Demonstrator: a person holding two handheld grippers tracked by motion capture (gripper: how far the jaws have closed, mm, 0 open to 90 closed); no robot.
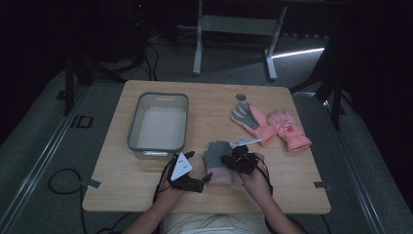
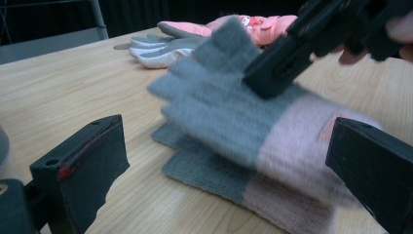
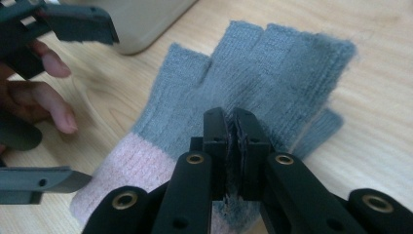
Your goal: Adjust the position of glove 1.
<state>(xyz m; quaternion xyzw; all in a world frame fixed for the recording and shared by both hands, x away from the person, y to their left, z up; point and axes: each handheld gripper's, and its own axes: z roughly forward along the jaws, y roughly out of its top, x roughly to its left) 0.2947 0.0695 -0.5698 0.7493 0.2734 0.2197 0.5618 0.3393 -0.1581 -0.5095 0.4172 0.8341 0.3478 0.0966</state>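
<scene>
A fingerless knit glove, grey with a pale pink cuff, is held a little above a second matching glove that lies flat near the table's front edge. My right gripper is shut on the upper glove, pinching grey fabric between its pads. In the left gripper view the lifted glove is blurred, with the right gripper clamped on its back. My left gripper stands open at the cuff end, its jaws on either side of the gloves without touching them.
A grey plastic basin stands at the table's left middle, its corner close in the right gripper view. A pink glove and a grey-palmed one lie at the back right. A dark round spot marks the far edge.
</scene>
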